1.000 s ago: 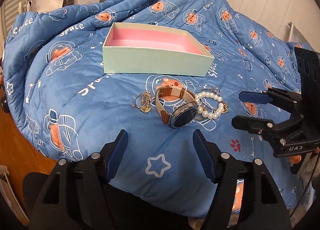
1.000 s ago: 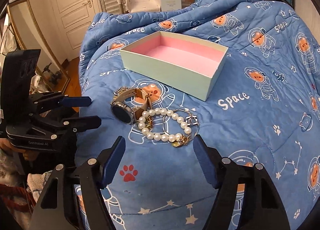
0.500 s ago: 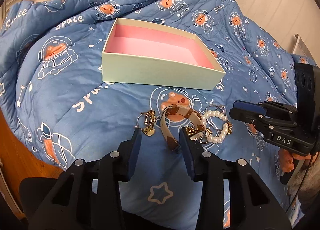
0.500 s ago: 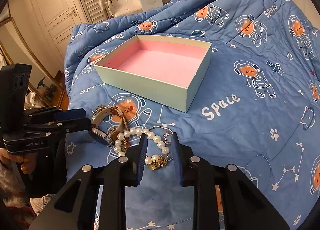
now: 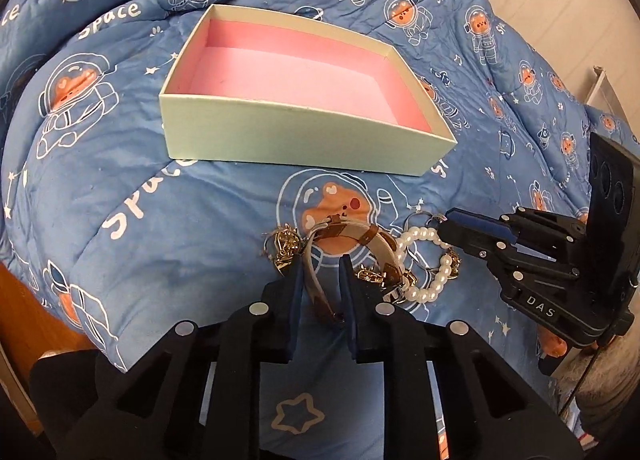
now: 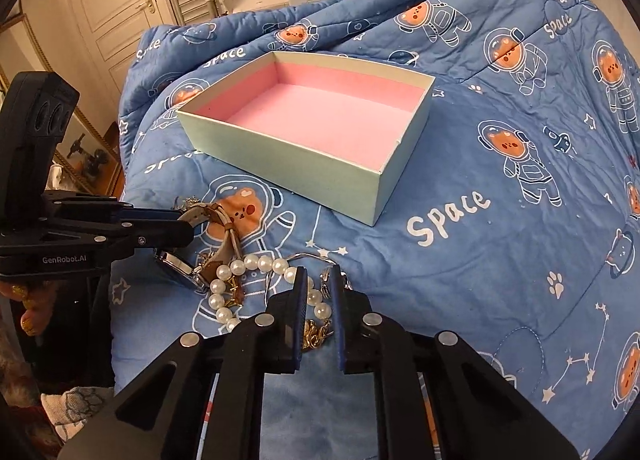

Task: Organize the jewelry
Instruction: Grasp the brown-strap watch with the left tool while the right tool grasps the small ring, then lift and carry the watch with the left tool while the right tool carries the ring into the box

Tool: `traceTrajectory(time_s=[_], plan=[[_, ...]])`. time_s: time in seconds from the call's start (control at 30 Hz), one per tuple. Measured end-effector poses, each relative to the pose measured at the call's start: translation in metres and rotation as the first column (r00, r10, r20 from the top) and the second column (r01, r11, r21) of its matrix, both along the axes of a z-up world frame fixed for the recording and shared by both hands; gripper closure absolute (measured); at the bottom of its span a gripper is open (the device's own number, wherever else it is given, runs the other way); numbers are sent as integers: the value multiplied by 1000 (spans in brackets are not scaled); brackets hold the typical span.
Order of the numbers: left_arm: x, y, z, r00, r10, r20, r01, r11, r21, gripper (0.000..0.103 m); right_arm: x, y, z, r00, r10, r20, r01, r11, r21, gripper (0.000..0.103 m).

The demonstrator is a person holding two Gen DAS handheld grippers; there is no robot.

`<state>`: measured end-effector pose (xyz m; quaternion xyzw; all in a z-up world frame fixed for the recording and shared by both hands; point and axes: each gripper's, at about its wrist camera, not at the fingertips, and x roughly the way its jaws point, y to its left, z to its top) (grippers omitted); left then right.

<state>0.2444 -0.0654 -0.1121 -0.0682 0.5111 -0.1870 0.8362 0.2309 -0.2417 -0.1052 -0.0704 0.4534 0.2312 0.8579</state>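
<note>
Jewelry lay in one tangled cluster on the blue quilt [image 5: 152, 227], near the front wall of the mint box [image 5: 304, 135], whose pink-lined interior held nothing. The cluster comprised a strap watch [image 5: 352, 236], a pearl bracelet [image 6: 240, 272] and gold chain pieces [image 5: 284, 248].

Step in hand, as judged: the first pick-up, taken by both tools at once. The left gripper [image 5: 320, 280] stood narrow, jaws closing about the watch strap; the strap ran between the pads, but firm contact could not be confirmed. The right gripper [image 6: 318, 292] stood nearly closed, jaws closing over the pearl strand, with beads between the pads at their tips.

Next move, as judged: finish both clamps, lift slowly, and carry toward 12 o'clock over the box wall. Pearls, thin ring and chain overlapped, so one lift might drag neighbouring pieces.

Limits of view: the watch face was hidden behind the left fingers in the left view and partly under the strap in the right view. Chain and clasps at 6 o'clock of the pearls were too small to separate. A hand appeared only at the frame edge.
</note>
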Motion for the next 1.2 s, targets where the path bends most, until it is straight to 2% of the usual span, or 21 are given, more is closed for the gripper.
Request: traceTrajectory(time_s=[0.1, 0.4, 0.53, 0.63, 0.73, 0.87, 1.1, 1.2], plan=[[-3, 0, 3, 1000, 18, 17, -19, 999, 38, 85, -1, 0, 1, 1000, 1, 6, -1, 1000, 2, 94], [-10, 3, 1, 1000, 18, -3, -18, 999, 31, 85, -3, 0, -2, 1000, 5, 7, -5, 1000, -11, 97], [-3, 1, -5, 999, 22, -44, -21, 1000, 22, 89, -3, 1, -3, 1000, 5, 13, -5, 1000, -22, 98], [0, -1, -10, 999, 26, -42, -26, 999, 22, 95, -5, 2, -3, 1000, 1, 21, -1, 1000, -24, 99], [-3, -1, -8, 999, 26, -21, -26, 1000, 2, 99, -9, 2, 0, 999, 4, 36, -3, 1000, -22, 99], [-13, -4, 1, 999, 9, 36, -9, 1000, 11, 99, -13, 0, 4, 999, 4, 43, -4, 1000, -2, 99], [-22, 3, 20, 997, 27, 70, -24, 999, -42, 99, -14, -12, 25, 999, -22, 27, 19, 993, 119, 99], [-23, 2, 33, 994, 22, 111, -19, 999, -33, 99, -13, -13, 34, 999, -15, 28, 10, 989, 147, 99]])
